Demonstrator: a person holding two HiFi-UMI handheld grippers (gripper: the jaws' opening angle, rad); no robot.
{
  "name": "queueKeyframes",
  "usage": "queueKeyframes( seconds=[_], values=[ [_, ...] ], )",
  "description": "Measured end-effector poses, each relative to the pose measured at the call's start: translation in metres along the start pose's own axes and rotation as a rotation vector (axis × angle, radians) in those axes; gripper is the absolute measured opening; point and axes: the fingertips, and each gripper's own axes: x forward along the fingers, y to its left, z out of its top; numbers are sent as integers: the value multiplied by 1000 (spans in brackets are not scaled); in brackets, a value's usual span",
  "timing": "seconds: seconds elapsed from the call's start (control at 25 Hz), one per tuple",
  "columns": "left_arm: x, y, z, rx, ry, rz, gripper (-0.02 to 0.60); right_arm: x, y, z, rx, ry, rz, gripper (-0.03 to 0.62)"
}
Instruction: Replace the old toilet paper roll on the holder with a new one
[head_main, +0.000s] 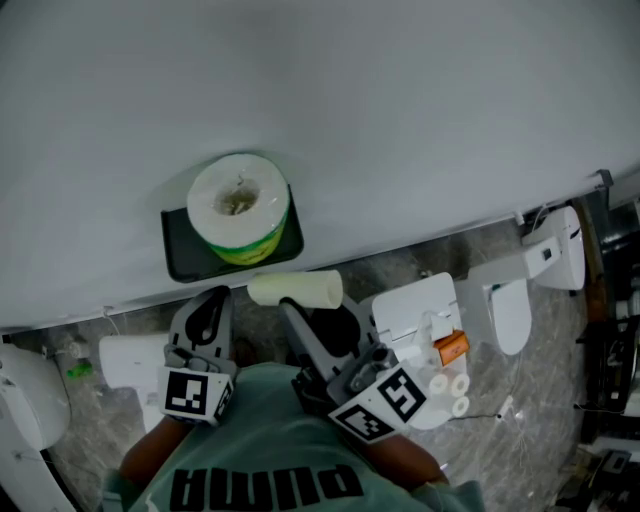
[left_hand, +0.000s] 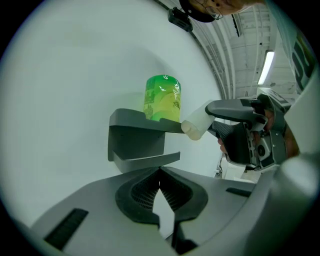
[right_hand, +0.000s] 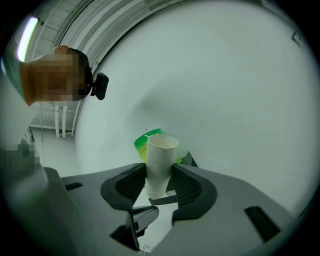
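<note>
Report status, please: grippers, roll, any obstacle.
Left gripper shut, empty. Right gripper shut on empty tube, off holder. New roll on its shelf. No obstacle seen.

Plain white wall (head_main: 400, 100); mottled grey stone floor (head_main: 540, 390); ceiling strip light (left_hand: 265, 67).

New roll (head_main: 238, 205): white paper on top, bright green wrapper round the side; holder (head_main: 178, 252) beneath it dark grey against a plain white wall (head_main: 400, 100). Empty tube (head_main: 295, 289) pale cream, no print. Both the left tool (left_hand: 160, 172) and right tool (right_hand: 159, 175) are grey with black ribbed pads (left_hand: 136, 194), their marker cubes (head_main: 195, 393) black-and-white squares; floor (head_main: 540, 400) mottled grey
</note>
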Motion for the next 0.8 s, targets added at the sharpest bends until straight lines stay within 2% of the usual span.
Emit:
queueKeyframes(
  seconds=[0.2,0.4,0.56,0.8],
  values=[
    [-9,12,2,-17,-17,26,5,11,28,2,-131,24,36,173],
    [-22,26,-2,15,-15,51,5,24,50,1,-237,44,73,173],
    [-33,37,0,-9,-29,87,5,40,69,2,-329,58,93,173],
    [-48,51,3,-57,-61,136,5,70,94,13,-503,50,68,173]
  ],
)
